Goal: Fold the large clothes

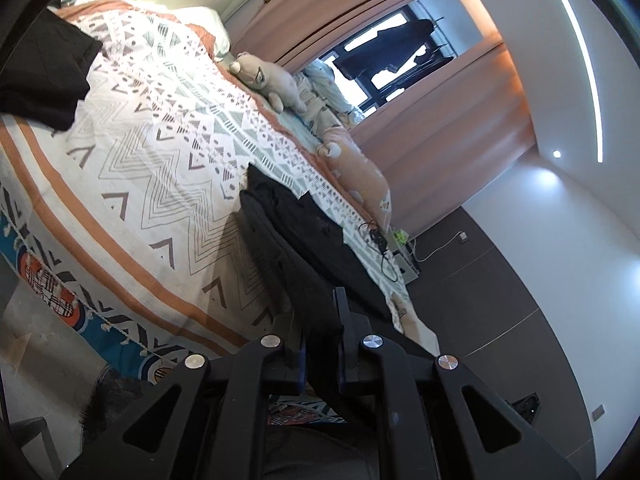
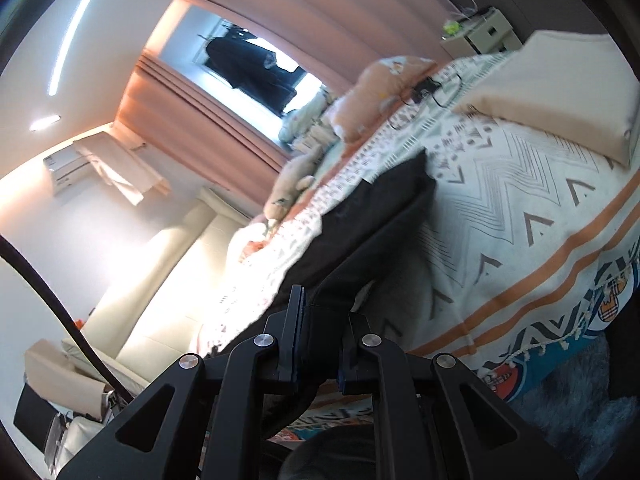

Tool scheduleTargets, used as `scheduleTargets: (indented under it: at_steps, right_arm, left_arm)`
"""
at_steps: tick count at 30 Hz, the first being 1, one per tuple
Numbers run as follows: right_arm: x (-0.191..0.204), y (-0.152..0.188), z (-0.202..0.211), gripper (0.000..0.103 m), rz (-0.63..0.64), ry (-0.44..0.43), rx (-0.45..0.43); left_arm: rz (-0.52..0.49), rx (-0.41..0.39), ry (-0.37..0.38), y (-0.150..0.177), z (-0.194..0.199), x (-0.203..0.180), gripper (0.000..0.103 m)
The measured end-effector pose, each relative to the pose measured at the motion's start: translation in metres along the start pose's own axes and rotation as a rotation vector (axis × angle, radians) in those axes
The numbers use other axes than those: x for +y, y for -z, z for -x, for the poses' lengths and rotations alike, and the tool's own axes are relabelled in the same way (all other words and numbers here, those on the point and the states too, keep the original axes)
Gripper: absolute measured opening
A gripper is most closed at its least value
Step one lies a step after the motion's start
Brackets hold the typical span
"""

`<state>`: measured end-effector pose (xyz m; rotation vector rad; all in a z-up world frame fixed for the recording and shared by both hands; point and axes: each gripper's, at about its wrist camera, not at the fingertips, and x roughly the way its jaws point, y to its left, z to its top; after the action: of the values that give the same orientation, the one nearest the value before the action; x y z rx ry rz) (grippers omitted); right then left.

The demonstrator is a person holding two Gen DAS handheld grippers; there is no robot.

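Bedroom, patterned bedspread (image 1: 152, 168). Black garment (image 1: 304, 232) is draped beside the bear plush (image 1: 276, 80), pinched by left tongs (image 1: 322, 336) and right tongs (image 2: 324, 332). Edges should be kept taut and level before lowering.

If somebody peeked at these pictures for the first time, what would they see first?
First, the long black garment stretched across the zigzag-patterned bedspread, one end pinched in the left claw and another in the right claw. Next, the plush toys lined along the bed's far edge by the pink curtains.
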<state>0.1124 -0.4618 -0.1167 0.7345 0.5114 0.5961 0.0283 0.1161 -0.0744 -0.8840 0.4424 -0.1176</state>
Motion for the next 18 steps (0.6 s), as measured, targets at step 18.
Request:
scheduleTargets:
  at_steps: [18]
  right_arm:
    - [-0.012, -0.006, 0.007, 0.009, 0.026, -0.102, -0.075]
  left_arm:
    - [-0.076, -0.084, 0.050, -0.010, 0.048, -0.039, 0.012]
